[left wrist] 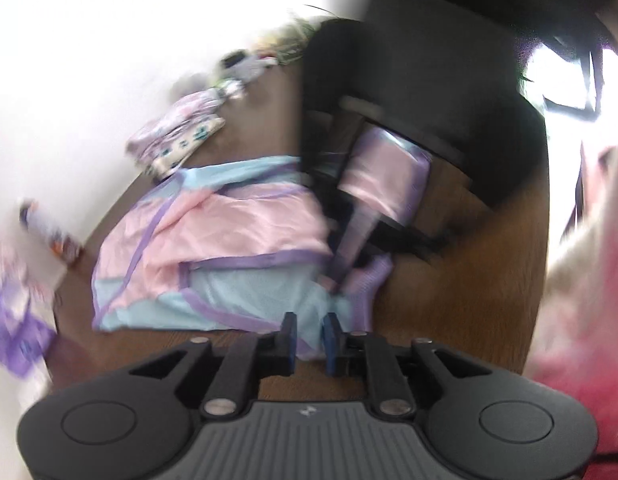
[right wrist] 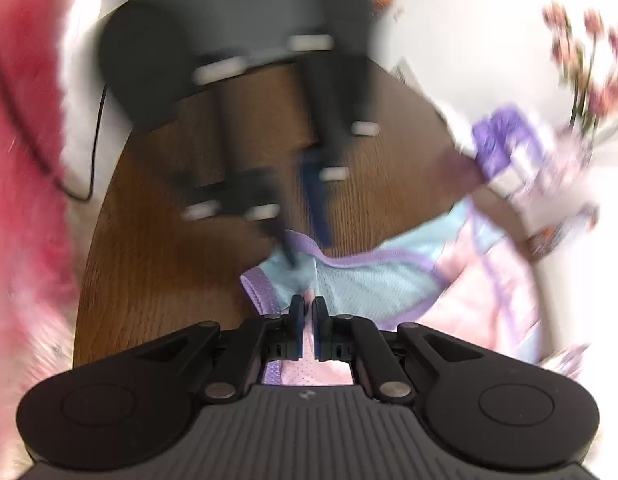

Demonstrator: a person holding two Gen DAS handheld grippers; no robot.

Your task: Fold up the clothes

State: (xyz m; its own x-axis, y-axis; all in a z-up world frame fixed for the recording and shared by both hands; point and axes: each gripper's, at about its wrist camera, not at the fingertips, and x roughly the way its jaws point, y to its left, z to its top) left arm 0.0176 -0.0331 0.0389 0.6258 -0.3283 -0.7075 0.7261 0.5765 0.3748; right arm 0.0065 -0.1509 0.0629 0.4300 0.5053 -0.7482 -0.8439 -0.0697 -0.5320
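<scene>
A pink and light-blue mesh garment (left wrist: 237, 224) with purple trim lies crumpled on the brown wooden table (left wrist: 449, 280). My left gripper (left wrist: 309, 330) hovers at its near light-blue corner, fingers a narrow gap apart with that corner between them. In the right wrist view the garment (right wrist: 373, 280) spreads to the right, and my right gripper (right wrist: 308, 312) is shut on a pink fold of it. The left gripper (right wrist: 308, 254) shows there blurred, one black finger touching the purple hem. The right gripper (left wrist: 339, 276) appears blurred over the garment's right edge.
A stack of patterned folded clothes (left wrist: 177, 136) lies at the table's far left edge. A purple-and-white package (right wrist: 505, 140) and flowers (right wrist: 589, 64) sit off the table's side. A fluffy pink sleeve (right wrist: 21, 160) and a black cable (right wrist: 89, 160) border the table (right wrist: 169, 260).
</scene>
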